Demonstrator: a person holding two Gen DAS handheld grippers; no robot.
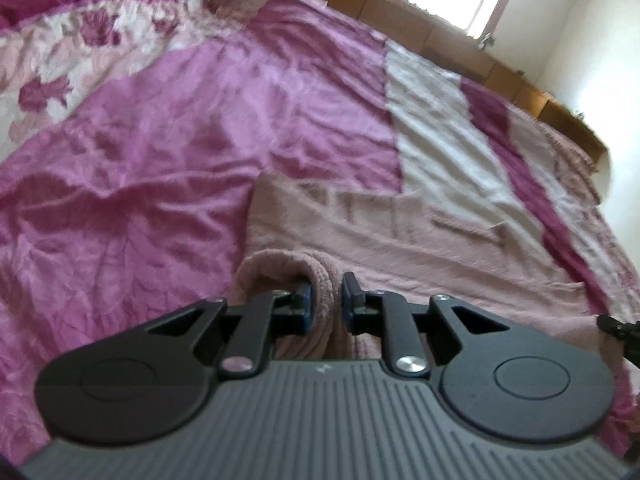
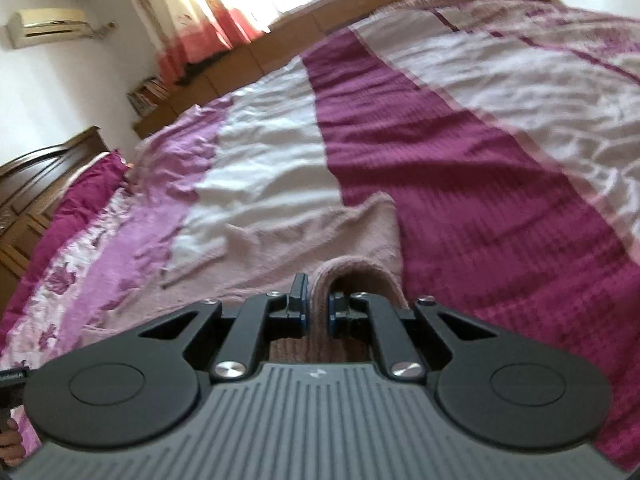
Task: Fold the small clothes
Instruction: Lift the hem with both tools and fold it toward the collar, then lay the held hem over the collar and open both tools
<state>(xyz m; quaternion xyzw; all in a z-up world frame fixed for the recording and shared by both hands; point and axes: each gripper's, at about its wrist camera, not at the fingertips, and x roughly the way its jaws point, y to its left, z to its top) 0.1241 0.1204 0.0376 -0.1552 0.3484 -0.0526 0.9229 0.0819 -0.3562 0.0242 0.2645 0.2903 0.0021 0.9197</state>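
A dusty-pink fleece garment (image 1: 400, 240) lies spread on the bed. My left gripper (image 1: 326, 300) is shut on a bunched fold of its near edge, and the cloth curls over the left finger. In the right wrist view the same garment (image 2: 304, 240) stretches away to the left. My right gripper (image 2: 317, 308) is shut on another fold of its edge, and the cloth loops over the right finger. Both held folds are lifted a little off the bed. The tip of the right gripper shows at the right edge of the left wrist view (image 1: 620, 326).
The bed is covered by a rumpled bedspread (image 1: 160, 140) in pink, magenta and white bands. A brown wooden ledge (image 1: 460, 40) runs along its far side under a bright window with curtains (image 2: 200, 20). A wooden headboard (image 2: 40, 168) and an air conditioner (image 2: 48, 26) are at the left.
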